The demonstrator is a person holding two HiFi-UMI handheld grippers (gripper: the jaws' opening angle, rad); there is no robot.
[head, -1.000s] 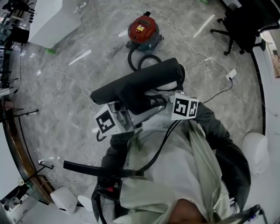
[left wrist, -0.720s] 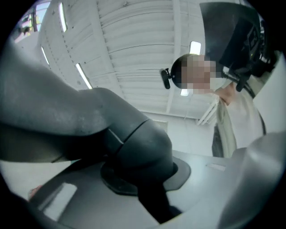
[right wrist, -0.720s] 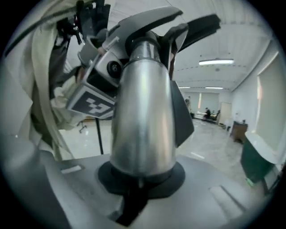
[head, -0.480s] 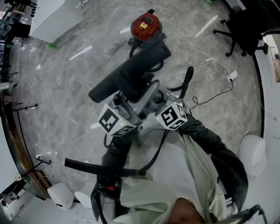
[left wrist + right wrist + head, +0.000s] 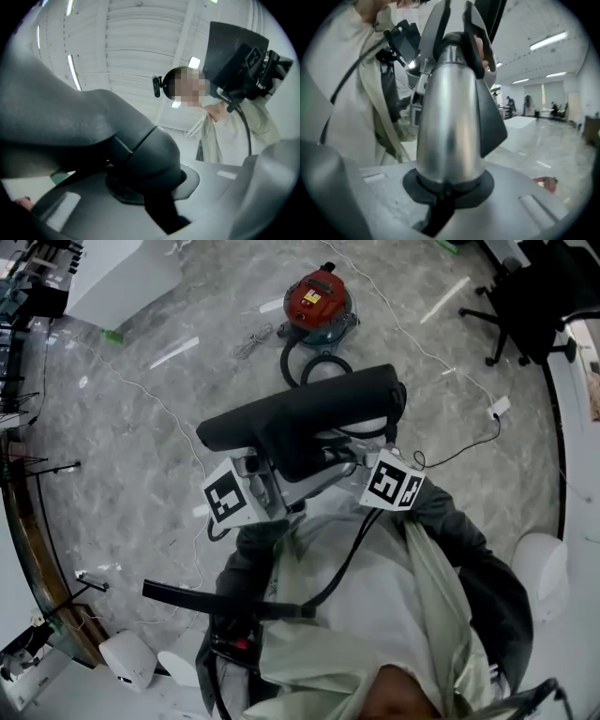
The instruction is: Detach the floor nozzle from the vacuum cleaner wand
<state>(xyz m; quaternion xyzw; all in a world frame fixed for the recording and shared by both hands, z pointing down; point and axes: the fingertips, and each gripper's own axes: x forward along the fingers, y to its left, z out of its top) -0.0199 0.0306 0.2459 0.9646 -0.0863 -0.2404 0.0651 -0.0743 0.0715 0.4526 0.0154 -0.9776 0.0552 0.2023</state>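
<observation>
I hold the vacuum's front end up off the floor. In the head view the black floor nozzle [image 5: 300, 413] lies crosswise above both grippers. My left gripper [image 5: 265, 476] is shut on the nozzle's dark neck [image 5: 140, 157], which fills the space between the jaws of the left gripper [image 5: 147, 190] in its own view. The right gripper [image 5: 345, 463] is shut on the silver wand [image 5: 450, 122], whose tube stands between the jaws of the right gripper [image 5: 445, 192] and runs up into the nozzle's dark collar [image 5: 491, 117]. The joint itself is hidden in the head view.
The red canister vacuum [image 5: 319, 298] sits on the marble floor ahead, its black hose [image 5: 314, 367] looping toward me. A white cable [image 5: 141, 399] trails across the floor. A black office chair [image 5: 520, 296] stands at top right, and a white unit [image 5: 127, 667] at lower left.
Half a second ago the nozzle pointed up toward the canister with both grippers drawn close together. It has swung back to lie crosswise, and the grippers have moved apart again.
</observation>
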